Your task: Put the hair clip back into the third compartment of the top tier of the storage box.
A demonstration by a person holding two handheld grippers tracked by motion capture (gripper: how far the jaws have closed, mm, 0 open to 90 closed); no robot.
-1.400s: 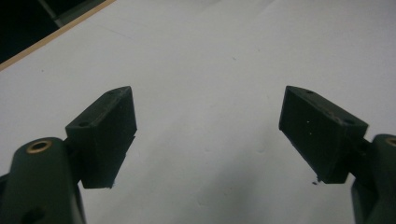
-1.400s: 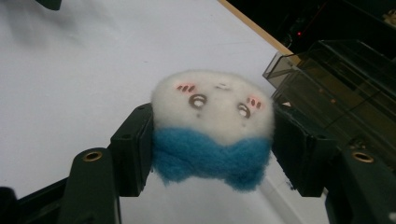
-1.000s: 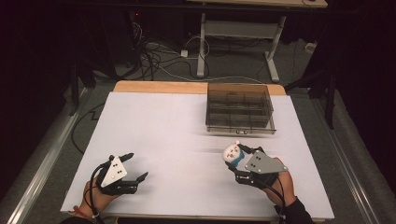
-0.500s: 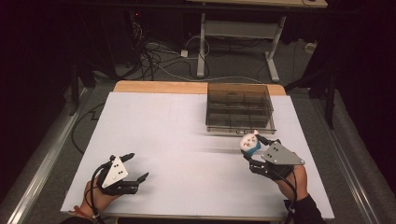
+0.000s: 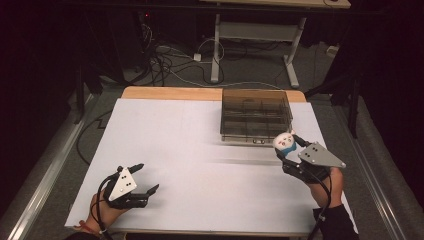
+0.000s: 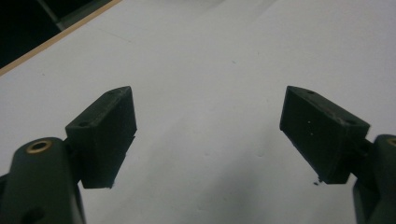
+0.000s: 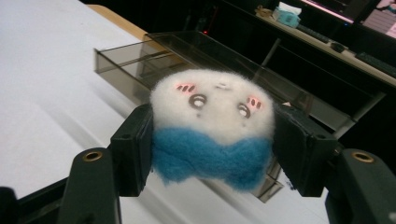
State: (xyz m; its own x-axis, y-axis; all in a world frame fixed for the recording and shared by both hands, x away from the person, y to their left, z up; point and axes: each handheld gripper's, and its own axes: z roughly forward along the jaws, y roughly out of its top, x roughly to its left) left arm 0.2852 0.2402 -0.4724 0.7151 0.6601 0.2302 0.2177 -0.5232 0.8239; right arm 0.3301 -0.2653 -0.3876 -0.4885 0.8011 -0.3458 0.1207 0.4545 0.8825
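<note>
Clamping the plush toy [image 5: 286, 142] from both sides, your right gripper [image 5: 295, 152] holds it above the tabletop [image 5: 200, 140] near the right edge, just in front of the smoky compartment box [image 5: 256, 116]. Your left gripper [image 5: 142, 180] sits by the near-left corner, jaws apart around nothing.

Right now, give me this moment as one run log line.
right gripper: shut on plush toy, lifted beside compartment box | left gripper: open, empty, over table

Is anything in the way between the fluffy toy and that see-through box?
Nothing visible. The right tongs hold the fluffy toy just beside the see-through box, at its near right corner, with no object between them.
</note>
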